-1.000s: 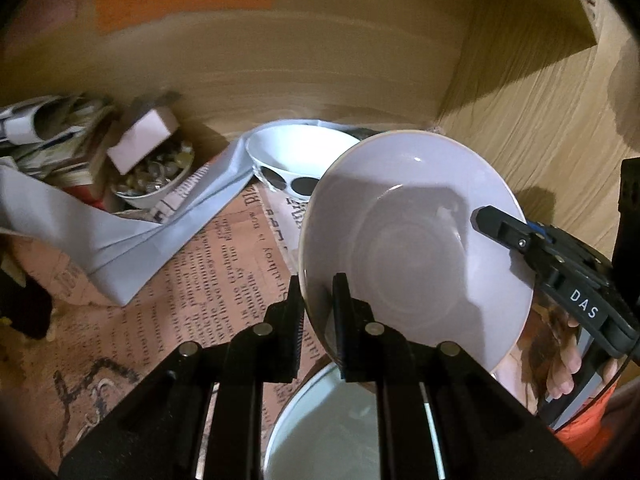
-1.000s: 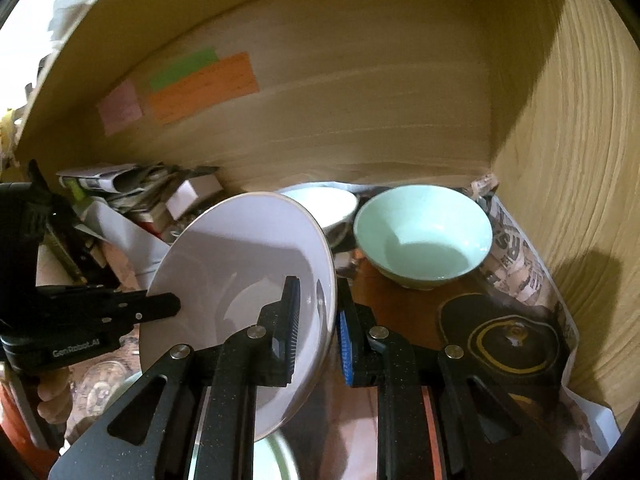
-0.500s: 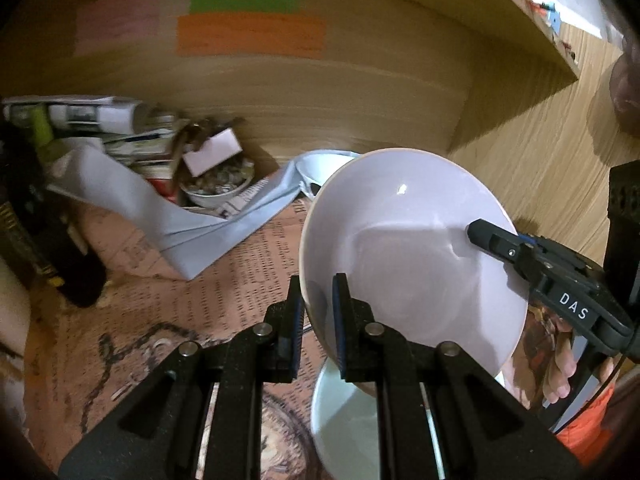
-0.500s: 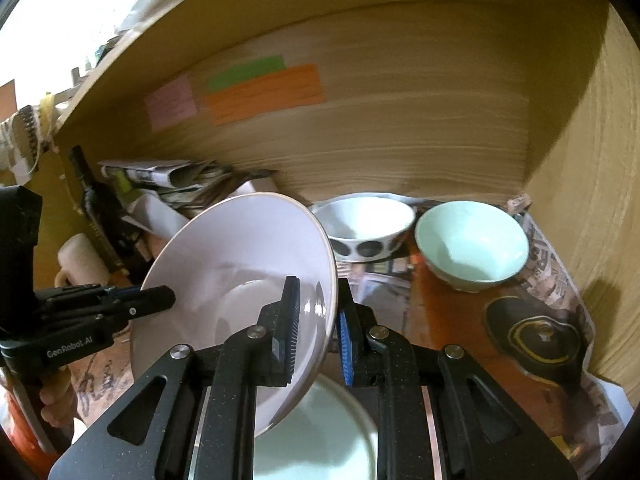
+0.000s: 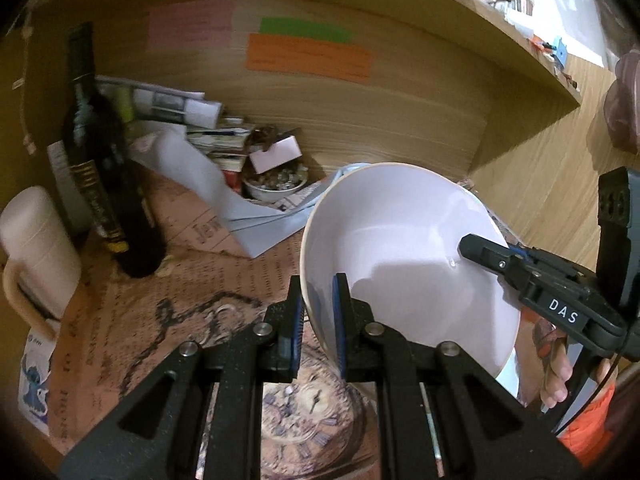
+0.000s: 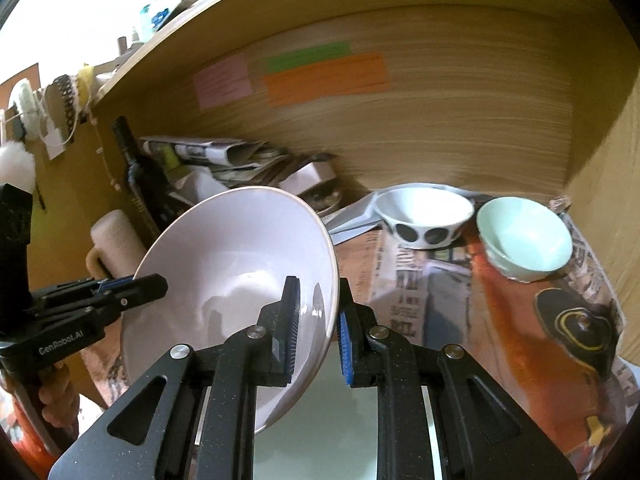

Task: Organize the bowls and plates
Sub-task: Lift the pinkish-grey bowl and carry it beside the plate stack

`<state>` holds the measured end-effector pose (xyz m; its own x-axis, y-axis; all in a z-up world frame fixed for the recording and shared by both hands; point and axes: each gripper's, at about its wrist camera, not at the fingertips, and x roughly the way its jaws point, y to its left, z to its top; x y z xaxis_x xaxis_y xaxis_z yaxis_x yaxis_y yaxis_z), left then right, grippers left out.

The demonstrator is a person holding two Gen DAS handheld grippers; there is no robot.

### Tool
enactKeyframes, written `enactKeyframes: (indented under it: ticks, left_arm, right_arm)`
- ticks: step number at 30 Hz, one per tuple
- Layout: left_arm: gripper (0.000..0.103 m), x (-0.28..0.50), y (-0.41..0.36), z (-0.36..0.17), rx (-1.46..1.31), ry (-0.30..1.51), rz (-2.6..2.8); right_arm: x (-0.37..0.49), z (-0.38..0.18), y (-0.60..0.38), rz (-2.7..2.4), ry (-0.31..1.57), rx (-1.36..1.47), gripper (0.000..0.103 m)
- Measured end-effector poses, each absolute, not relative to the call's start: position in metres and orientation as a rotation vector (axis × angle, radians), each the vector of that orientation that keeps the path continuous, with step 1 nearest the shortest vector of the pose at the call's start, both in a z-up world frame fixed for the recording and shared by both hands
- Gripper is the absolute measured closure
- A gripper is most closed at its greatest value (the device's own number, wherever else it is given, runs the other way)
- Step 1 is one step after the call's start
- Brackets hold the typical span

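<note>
Bowl (image 5: 408,264) carried between both grippers
Held tilted, rim pinched by left (image 5: 316,320) and right (image 6: 316,320) jaws; moved leftward, away from spotted bowl (image 6: 422,220).

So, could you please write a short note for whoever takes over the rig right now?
Left claw: shut on the left rim of the large white bowl.
Right claw: shut on the opposite rim of that bowl, which is held tilted above the newspaper-lined shelf.
Spotted bowl and mint bowl sit side by side at the back right; a pale dish lies below the held bowl.
Done: bowl gripped by both claws.
Left: set it down, probably with the other bowls, then release.
</note>
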<state>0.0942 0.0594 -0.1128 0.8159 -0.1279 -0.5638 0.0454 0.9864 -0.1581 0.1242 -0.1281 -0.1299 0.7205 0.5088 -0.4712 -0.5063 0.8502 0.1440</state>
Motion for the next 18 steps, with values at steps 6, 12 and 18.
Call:
enactKeyframes:
  ticks: [6,12,18]
  left_arm:
    - [0.09,0.075,0.079,-0.12,-0.156,0.595,-0.055]
    - [0.09,0.058,0.1,-0.13,-0.178,0.594,-0.015]
    - [0.09,0.045,0.119,-0.142,-0.202,0.6,0.018]
  right_arm:
    - [0.116,-0.135,-0.107,0.599,0.54,-0.015,0.087]
    - [0.11,-0.144,-0.085,0.633,0.567,-0.036,0.087]
    - [0.106,-0.155,-0.063,0.663,0.608,-0.061,0.087]
